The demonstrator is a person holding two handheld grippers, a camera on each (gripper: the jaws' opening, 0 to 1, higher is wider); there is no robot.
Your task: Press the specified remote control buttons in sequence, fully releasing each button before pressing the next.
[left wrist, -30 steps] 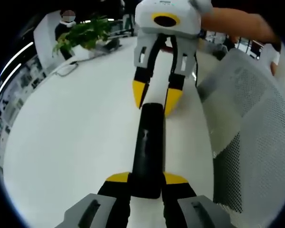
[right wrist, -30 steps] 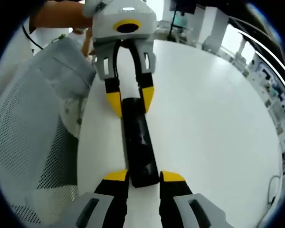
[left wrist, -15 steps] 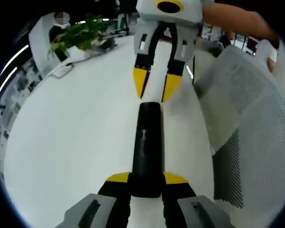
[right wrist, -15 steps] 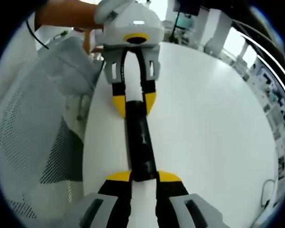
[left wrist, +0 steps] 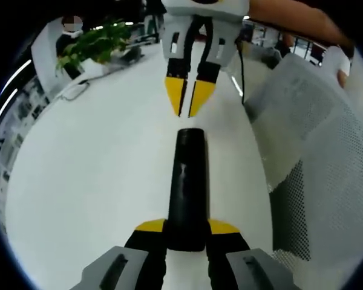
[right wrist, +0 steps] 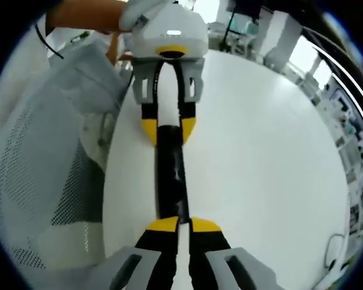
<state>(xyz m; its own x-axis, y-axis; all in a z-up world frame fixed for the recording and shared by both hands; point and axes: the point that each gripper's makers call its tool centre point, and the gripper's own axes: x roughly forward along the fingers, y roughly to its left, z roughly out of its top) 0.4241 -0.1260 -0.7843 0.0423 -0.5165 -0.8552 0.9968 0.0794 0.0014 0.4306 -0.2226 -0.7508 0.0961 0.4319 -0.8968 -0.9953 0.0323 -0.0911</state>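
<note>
A long black remote [left wrist: 187,175] lies lengthwise on the white table [left wrist: 97,169]. My left gripper [left wrist: 187,228] is shut on its near end, with a yellow tip on each side. In the right gripper view the same remote [right wrist: 169,175] runs away from me to the left gripper [right wrist: 168,130], which clamps its far end. My right gripper [right wrist: 183,225] has its jaws drawn together just off the remote's near end. From the left gripper view, the right gripper [left wrist: 187,96] hangs beyond the remote's far end with a small gap to it. The buttons are too dark to make out.
A grey mesh chair back [left wrist: 327,169] stands close along one side of the table [right wrist: 260,151] and shows as the chair [right wrist: 42,163] in the other view. A potted plant [left wrist: 91,45] and a white cable [left wrist: 72,90] sit at the far edge. A person's arm [left wrist: 296,18] reaches in.
My right gripper, which straddled the remote's end a second ago, has drawn back off it and closed its jaws. The left gripper has kept its hold.
</note>
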